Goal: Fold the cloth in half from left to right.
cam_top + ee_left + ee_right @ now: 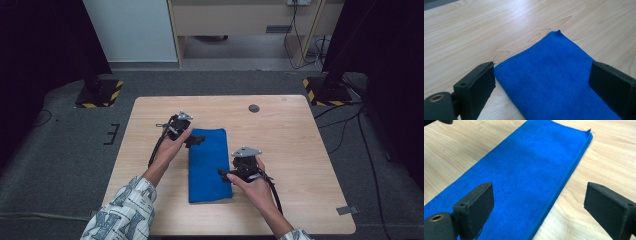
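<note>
Both forearms come in from the table's near edge. The left gripper [196,140] is held toward the middle of the table, jaws wide apart and gripping nothing. The right gripper [223,172], nearer the near edge, points left, jaws likewise spread and empty.

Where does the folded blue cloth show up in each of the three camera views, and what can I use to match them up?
High view: the blue cloth lies mid-table, between the two grippers.
Left gripper view: it fills the lower centre and right, running under the open jaws.
Right gripper view: it stretches from the lower left to the top right, its layered folded edge facing right.
Shared landmark: the light wooden table around the cloth.
</note>
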Motion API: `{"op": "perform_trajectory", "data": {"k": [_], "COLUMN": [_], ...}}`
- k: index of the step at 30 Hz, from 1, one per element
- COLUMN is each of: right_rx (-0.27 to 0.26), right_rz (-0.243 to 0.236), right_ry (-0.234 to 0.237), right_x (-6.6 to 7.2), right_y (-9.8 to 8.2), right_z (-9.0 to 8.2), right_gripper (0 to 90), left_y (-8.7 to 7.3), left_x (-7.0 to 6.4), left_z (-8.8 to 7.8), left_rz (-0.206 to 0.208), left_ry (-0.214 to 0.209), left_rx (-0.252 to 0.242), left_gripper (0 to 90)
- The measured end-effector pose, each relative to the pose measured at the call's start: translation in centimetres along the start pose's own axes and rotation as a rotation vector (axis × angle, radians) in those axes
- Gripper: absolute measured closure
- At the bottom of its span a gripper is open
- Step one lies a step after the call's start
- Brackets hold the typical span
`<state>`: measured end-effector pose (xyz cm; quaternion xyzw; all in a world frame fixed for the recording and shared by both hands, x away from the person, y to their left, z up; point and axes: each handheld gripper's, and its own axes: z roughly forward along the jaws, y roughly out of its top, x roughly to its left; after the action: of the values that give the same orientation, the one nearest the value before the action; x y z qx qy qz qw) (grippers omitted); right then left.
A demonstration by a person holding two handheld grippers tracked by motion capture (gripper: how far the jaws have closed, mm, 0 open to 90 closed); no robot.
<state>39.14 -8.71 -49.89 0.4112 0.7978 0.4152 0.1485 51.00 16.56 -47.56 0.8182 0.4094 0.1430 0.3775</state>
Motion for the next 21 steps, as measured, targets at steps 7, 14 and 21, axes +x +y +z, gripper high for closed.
{"op": "perform_trajectory", "data": {"k": [7, 14, 21], "right_rx": [0.005, 0.004, 0.011], "right_rz": [0.013, 0.013, 0.004], "right_ry": [0.015, 0.004, -0.008], "right_x": [-0.5, -0.9, -1.6], "right_y": [1.4, 2.5, 3.6], "right_z": [0.5, 0.9, 1.3], "right_gripper": [7.4, 8.9, 13.7], "left_y": [-0.5, -0.8, -1.2], "left_x": [0.2, 0.6, 1.0], "left_z": [-1.1, -2.1, -2.7], "left_rz": [-0.002, -0.009, -0.017], "left_ry": [-0.003, 0.002, 0.011], "left_rx": [-0.015, -0.022, -0.034], "left_gripper": [6.3, 6.3, 6.6]}}
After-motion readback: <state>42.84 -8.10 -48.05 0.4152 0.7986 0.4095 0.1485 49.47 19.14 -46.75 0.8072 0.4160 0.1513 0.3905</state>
